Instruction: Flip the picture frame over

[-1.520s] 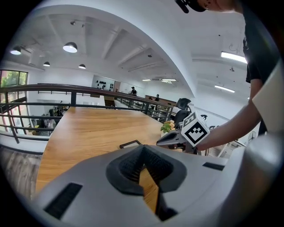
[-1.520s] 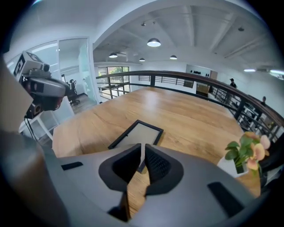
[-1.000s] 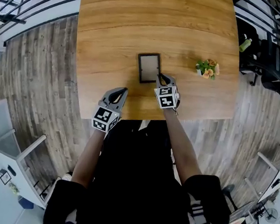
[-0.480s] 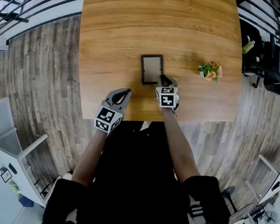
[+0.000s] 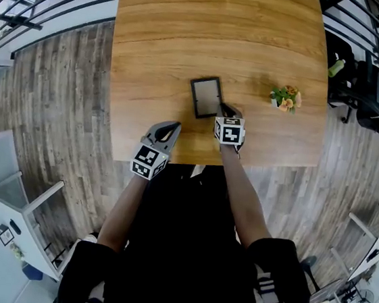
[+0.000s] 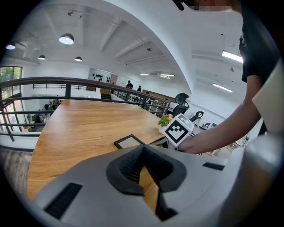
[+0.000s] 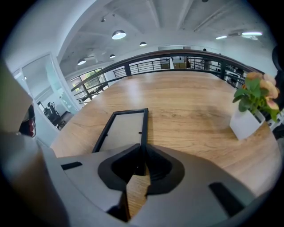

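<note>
The picture frame (image 5: 206, 96) is seen lying flat near the middle of the wooden table (image 5: 162, 35), its black border enclosing a pale panel. The right gripper (image 5: 222, 108) is held at the frame's near right corner. In the right gripper view its jaws are closed together on the thin right-hand rail, which runs straight into the narrow gap between them. The rest of the frame stretches away ahead and to the left of the jaws. The left gripper (image 5: 172, 126) is held over the table's near edge, well apart from the frame and to its near left. In the left gripper view its jaws are drawn together, and only a thin slit of table wood is shown between them. A small white pot of flowers (image 5: 285, 97) is placed on the table to the right of the frame, clear of both grippers.
</note>
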### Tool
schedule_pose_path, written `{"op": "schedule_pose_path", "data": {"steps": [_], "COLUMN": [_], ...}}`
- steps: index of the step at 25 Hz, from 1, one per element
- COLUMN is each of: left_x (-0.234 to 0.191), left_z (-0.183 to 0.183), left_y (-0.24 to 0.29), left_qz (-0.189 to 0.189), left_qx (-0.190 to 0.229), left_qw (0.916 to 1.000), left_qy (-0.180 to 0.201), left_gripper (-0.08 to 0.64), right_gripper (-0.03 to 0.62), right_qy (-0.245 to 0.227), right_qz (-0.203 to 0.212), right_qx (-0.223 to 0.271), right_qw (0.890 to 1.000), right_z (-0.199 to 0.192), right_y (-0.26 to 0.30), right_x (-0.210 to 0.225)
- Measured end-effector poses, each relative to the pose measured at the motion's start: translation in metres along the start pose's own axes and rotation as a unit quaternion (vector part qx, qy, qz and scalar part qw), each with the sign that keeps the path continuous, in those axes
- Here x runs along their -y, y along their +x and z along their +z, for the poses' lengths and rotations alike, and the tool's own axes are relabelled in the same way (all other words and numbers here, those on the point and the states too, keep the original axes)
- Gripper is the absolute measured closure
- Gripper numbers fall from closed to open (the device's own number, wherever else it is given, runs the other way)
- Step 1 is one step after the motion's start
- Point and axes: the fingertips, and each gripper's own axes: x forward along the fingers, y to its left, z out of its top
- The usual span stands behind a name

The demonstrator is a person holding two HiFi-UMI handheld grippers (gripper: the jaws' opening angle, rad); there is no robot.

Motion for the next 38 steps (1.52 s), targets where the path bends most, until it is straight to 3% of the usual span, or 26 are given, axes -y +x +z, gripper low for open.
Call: {"op": "schedule_pose_path", "data": {"steps": [9, 18, 21, 25, 29, 31, 33, 38], "left_x": [0.004, 0.006, 0.002, -0.013, -0.02, -0.022, -0.022, -0.026], "left_z": [-0.005, -0.009, -0.011, -0.024, -0.037, -0.043, -0.053, -0.065], "left_y": [0.001, 0.013, 0.019, 0.033, 0.047, 0.055, 0.065, 0.081], "left_qz": [-0.007, -0.013, -0.003, 0.023, 0.033, 0.031, 0.022, -0.004], "left_qx": [-0.003, -0.007, -0.011, -0.022, -0.04, -0.048, -0.063, -0.059], "left_qw": [1.0, 0.9998, 0.9996, 0.9961, 0.9936, 0.9897, 0.9816, 0.9518], "left_qy": [-0.005, -0.014, -0.024, -0.083, -0.101, -0.131, -0.179, -0.301], "left_gripper": [0.541, 0.541, 0.54, 0.538, 0.537, 0.52, 0.434, 0.426], "right_gripper": [0.541, 0.541, 0.541, 0.541, 0.541, 0.541, 0.541, 0.541], "right_qy": [0.063, 0.157, 0.167, 0.177, 0.174, 0.168, 0.17, 0.175], "right_qz": [0.028, 0.08, 0.084, 0.097, 0.106, 0.107, 0.108, 0.111], "right_qx": [0.003, 0.015, 0.015, 0.016, 0.019, 0.017, 0.014, 0.012], "right_qw": [0.998, 0.984, 0.982, 0.979, 0.979, 0.98, 0.98, 0.978], "right_z": [-0.001, 0.006, 0.009, 0.006, 0.007, 0.006, 0.004, 0.001], "right_y": [-0.004, -0.013, -0.017, -0.014, -0.015, -0.015, -0.016, -0.015], "right_x": [0.0, -0.009, -0.01, -0.013, -0.019, -0.021, -0.021, -0.023]}}
